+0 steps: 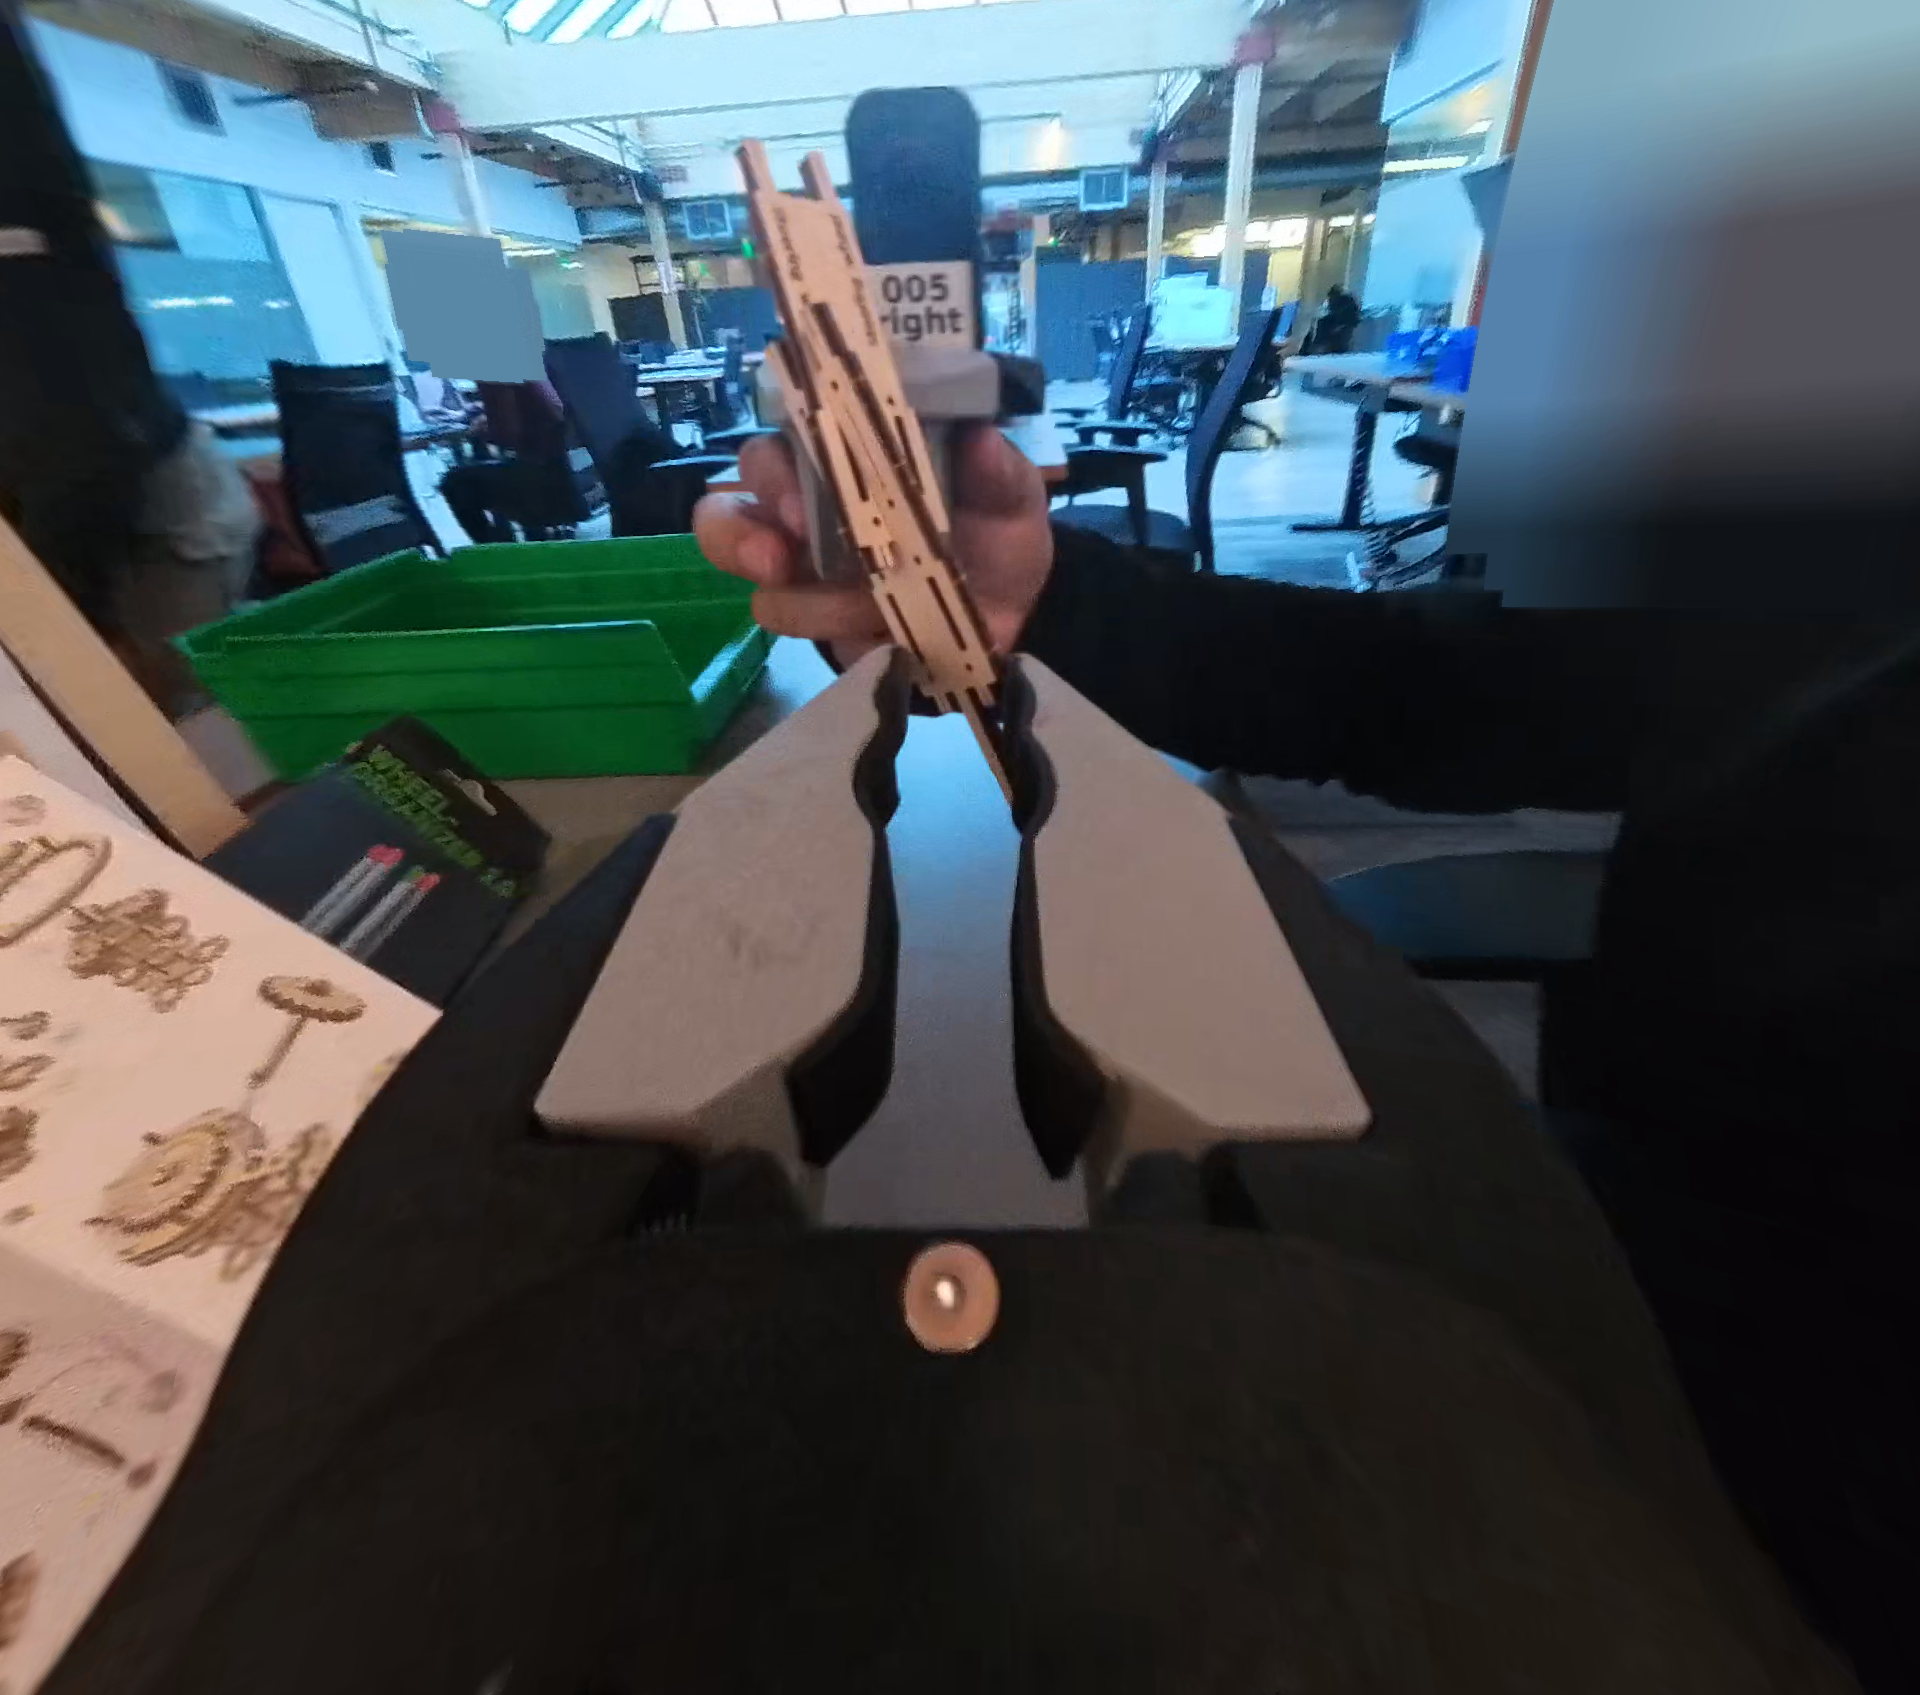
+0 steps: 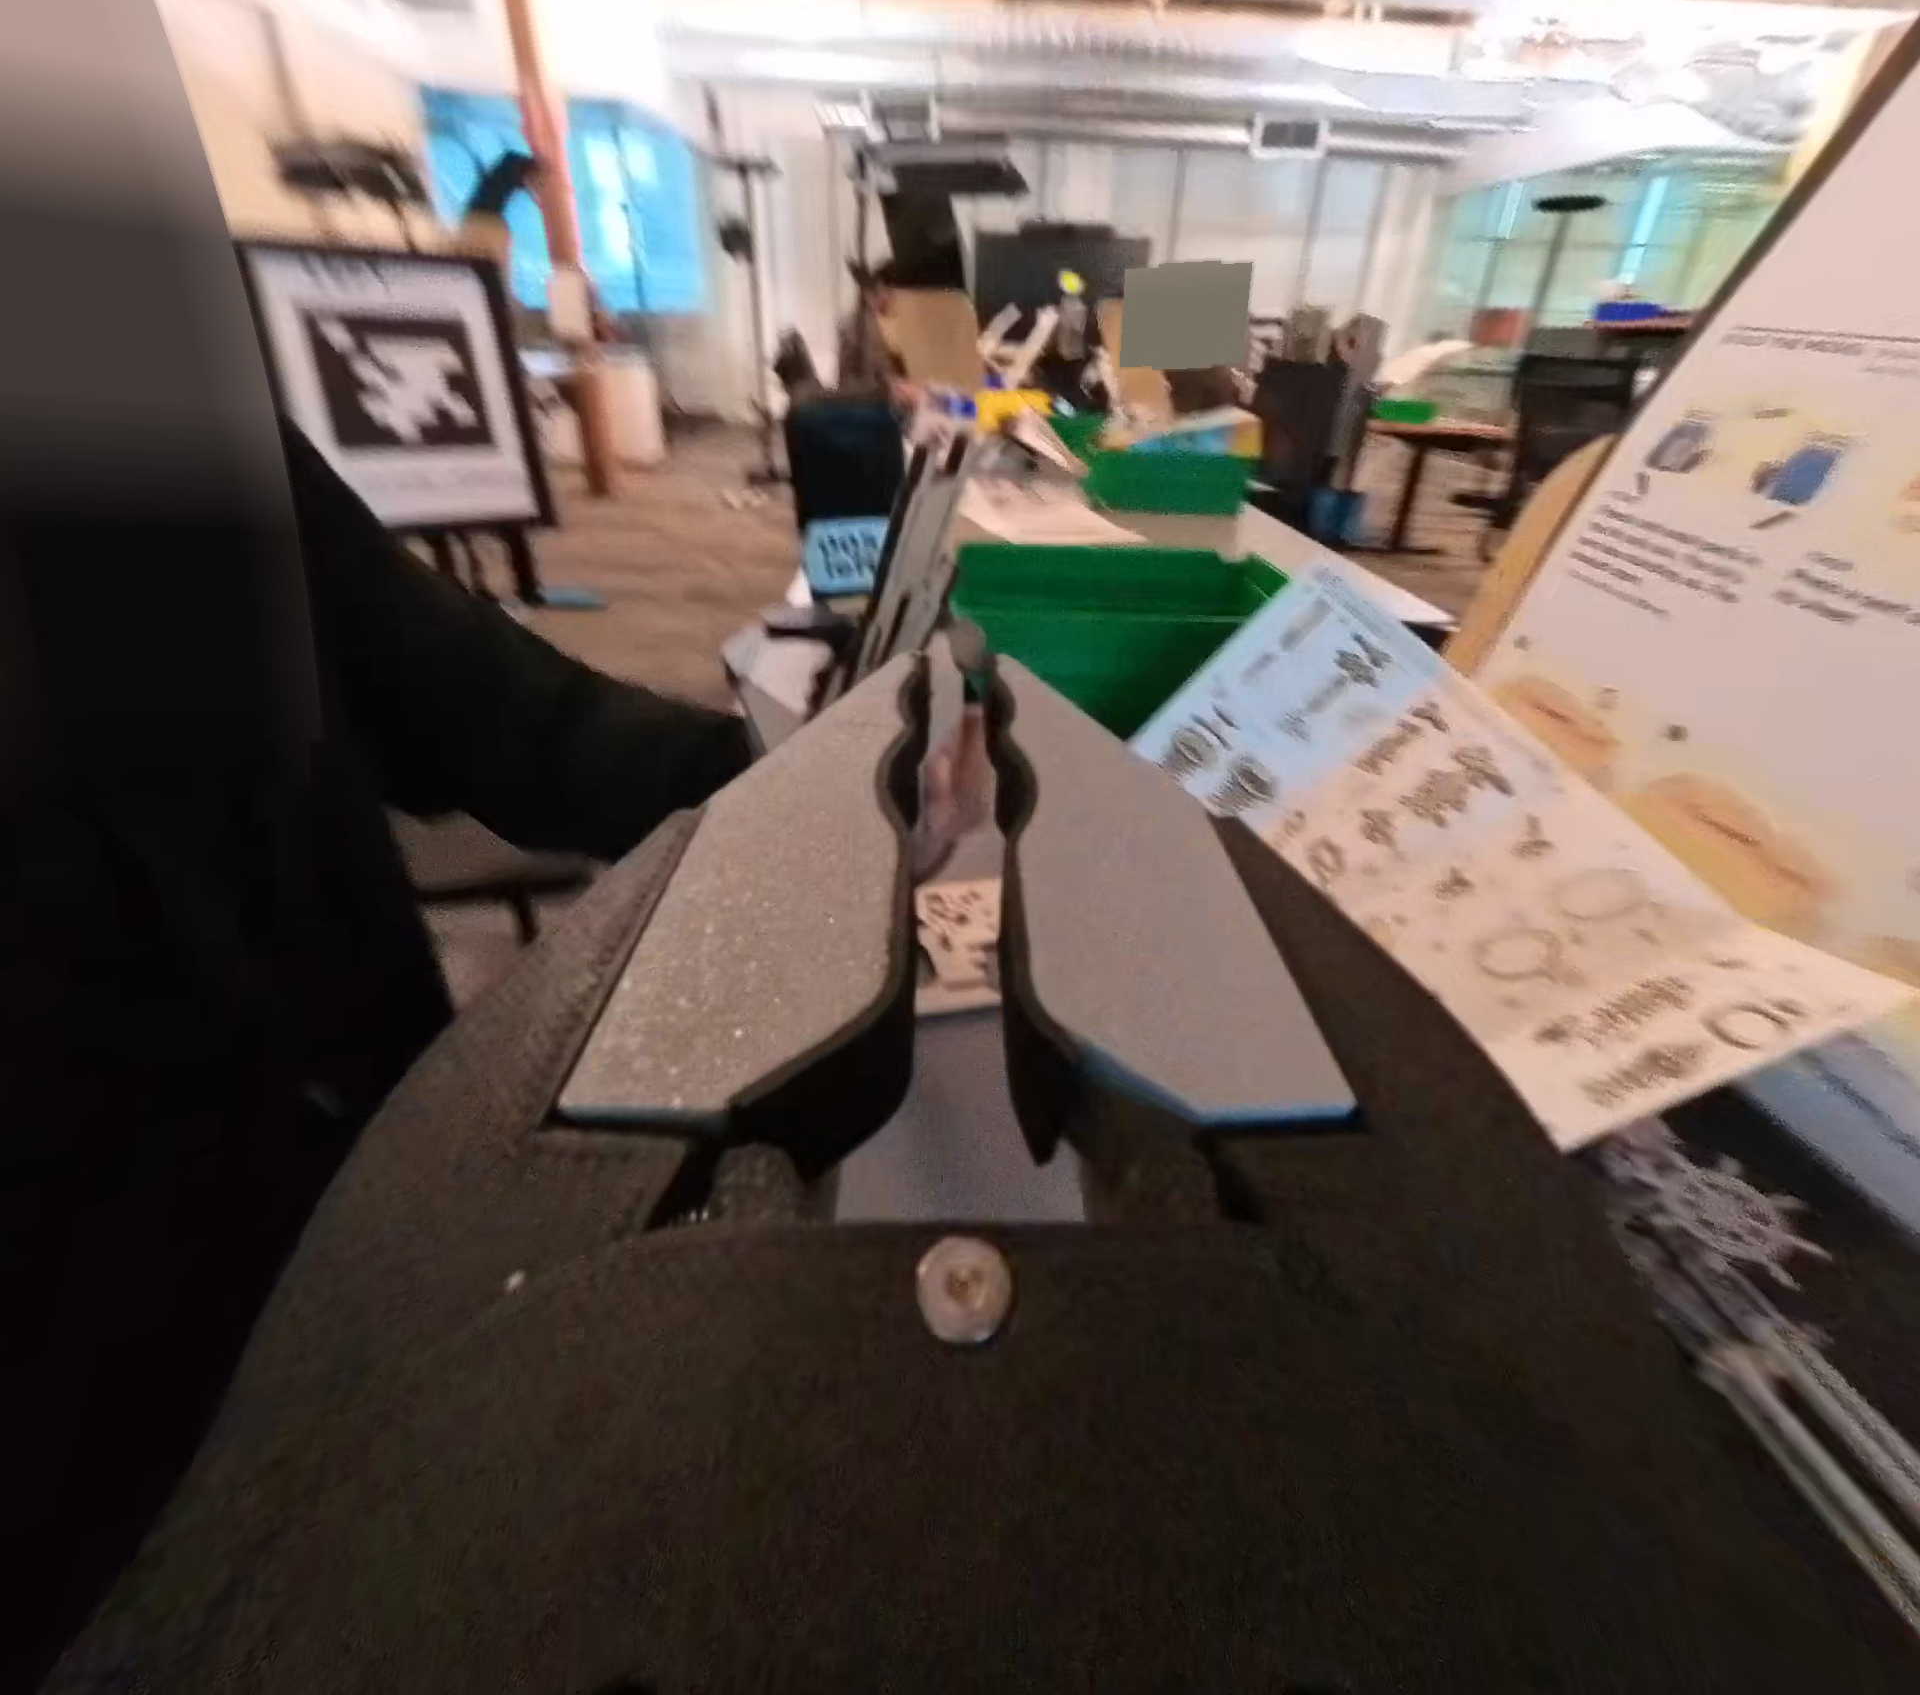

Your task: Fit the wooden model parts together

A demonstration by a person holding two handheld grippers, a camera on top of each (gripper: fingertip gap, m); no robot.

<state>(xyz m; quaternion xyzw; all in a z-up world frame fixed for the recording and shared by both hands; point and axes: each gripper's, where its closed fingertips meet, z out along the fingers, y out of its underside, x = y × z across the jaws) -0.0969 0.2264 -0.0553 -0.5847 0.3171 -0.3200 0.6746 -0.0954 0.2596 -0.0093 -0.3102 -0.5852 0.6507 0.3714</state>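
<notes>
Left gripper [image 1: 951, 710]: held up off the table, jaws parted with a clear gap between them; the right fingertip pad [image 1: 1023, 741] touches the lower end of the wooden model assembly.
Wooden model assembly [image 1: 873, 450]: flat, slotted plywood pieces stacked side by side, standing tilted with the top leaning left, in front of the far gripper.
Right gripper [image 2: 956, 710]: jaws nearly together, a narrow gap left; something thin and dark sits between the tips, too blurred to say whether it is clamped.
Hand [image 1: 883, 544]: wrapped around the other gripper's handle behind the assembly, black sleeve running off to the right.
Green bin [image 1: 468, 648]: on the table, left of the assembly.
Instruction sheet [image 1: 156, 1074]: printed paper with part drawings, lower left, beside a dark retail card [image 1: 405, 856].
</notes>
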